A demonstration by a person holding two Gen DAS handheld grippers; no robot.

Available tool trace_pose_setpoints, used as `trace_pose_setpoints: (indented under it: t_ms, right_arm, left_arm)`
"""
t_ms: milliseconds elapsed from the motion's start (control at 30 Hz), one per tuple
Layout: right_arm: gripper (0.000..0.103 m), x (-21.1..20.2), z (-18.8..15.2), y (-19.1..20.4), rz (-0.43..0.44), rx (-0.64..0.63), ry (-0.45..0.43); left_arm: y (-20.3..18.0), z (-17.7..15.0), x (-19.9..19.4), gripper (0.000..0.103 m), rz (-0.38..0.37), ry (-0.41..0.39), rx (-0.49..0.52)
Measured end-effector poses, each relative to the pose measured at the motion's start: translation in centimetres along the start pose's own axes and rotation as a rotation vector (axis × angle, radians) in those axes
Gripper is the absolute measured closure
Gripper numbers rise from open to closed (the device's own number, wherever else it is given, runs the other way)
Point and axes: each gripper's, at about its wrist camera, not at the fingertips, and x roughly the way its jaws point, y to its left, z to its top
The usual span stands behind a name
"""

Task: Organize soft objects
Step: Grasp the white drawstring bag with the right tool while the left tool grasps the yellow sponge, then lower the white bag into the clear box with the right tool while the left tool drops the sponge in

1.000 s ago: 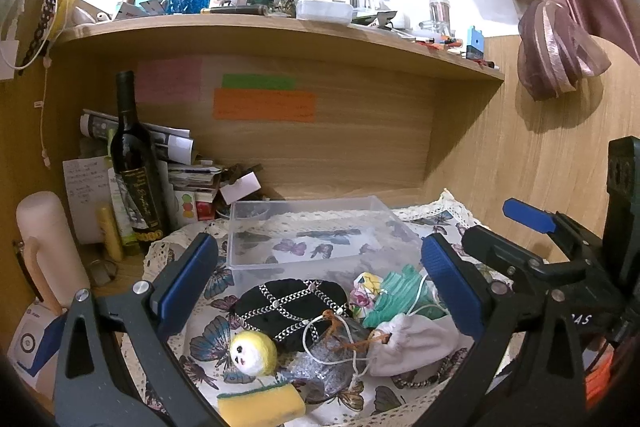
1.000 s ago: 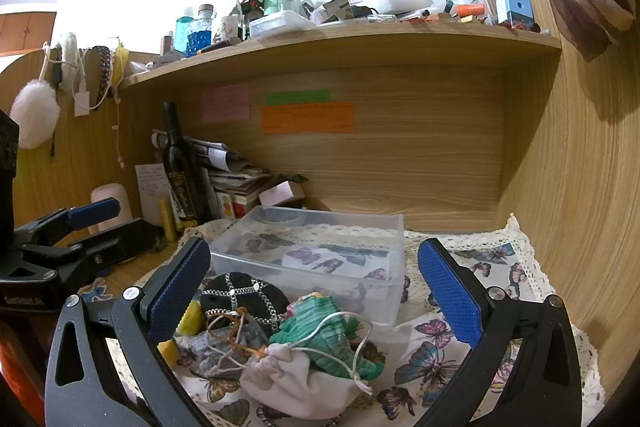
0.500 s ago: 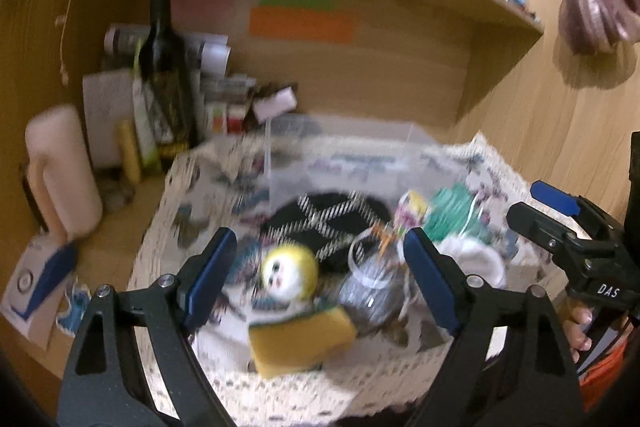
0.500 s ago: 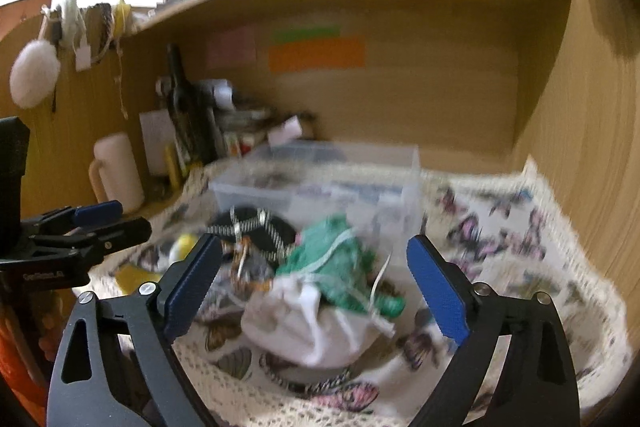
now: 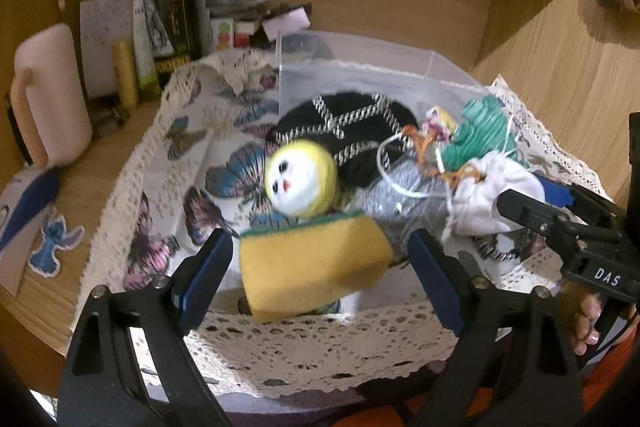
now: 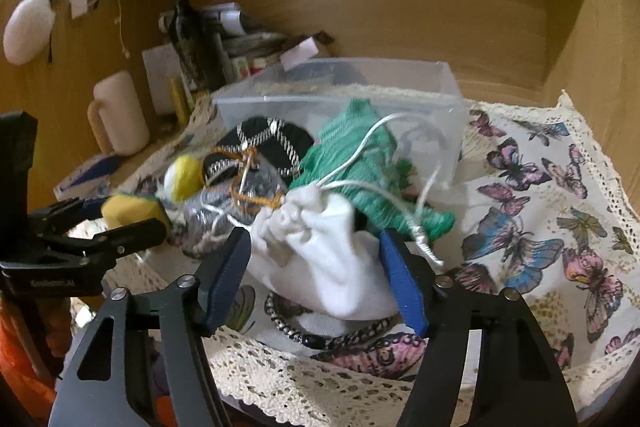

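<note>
While both of my grippers hang low over the butterfly-print cloth [image 6: 532, 211] on the bench, each has its jaws spread around a soft thing without clearly pressing it. My left gripper [image 5: 318, 261] straddles the yellow sponge [image 5: 312, 263] at the cloth's near edge, gaps showing beside both blue pads. Just behind the sponge sits the yellow-and-white ball with a face [image 5: 301, 179], then the black knitted piece [image 5: 344, 135] against the clear plastic box [image 6: 340, 107]. My right gripper [image 6: 316, 267] brackets the white drawstring pouch [image 6: 320, 251]; whether its pads touch the fabric I cannot tell. The green knit [image 6: 360, 151] lies behind the pouch, leaning on the box's front wall.
</note>
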Motion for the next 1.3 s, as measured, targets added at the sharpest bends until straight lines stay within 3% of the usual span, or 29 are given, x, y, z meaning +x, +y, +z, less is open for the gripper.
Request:
trace_pose_setpoints:
  t_ms: [100,300,533,700,933,1100,1300]
  right_arm:
    - [0.062,0.9,-0.4,0.3,-0.03,-0.036,0.026]
    - [0.085,-0.1,0.5,-0.2,-0.003,-0.033,-0.003]
    - [0.087,-3.2,2.8,-0.6,0.002,-0.038,-0.119]
    - [0.087,-5.2,5.0,-0.8,0.017,-0.047,-0.211]
    - [0.087,-5.9,8.5,-0.7,-0.032,-0.081,-0.307]
    - [0.087,-5.4,11.0,-1.4,-0.055,-0.092,-0.337]
    - [0.087,-3.1,13.6,-2.4,-0.064,-0.099,-0.314]
  left_arm:
    - [0.2,-0.2,0.8,0.034,-0.013,0.024,-0.019]
    - [0.7,0.1,0.7,0.037,-0.032,0.017,-0.046]
    - [0.3,2.6,-1.4,0.037,-0.029,-0.08,-0.021]
    - [0.0,5.3,-2.7,0.037,-0.072,-0.145,-0.014]
    - [-1.1,9.3,-3.4,0.036,-0.061,-0.238,0.034]
    - [-1.2,12.2,-2.3,0.036,-0.063,-0.251,0.048]
    - [-0.9,16.0,0.1,0.036,-0.071,-0.216,0.044]
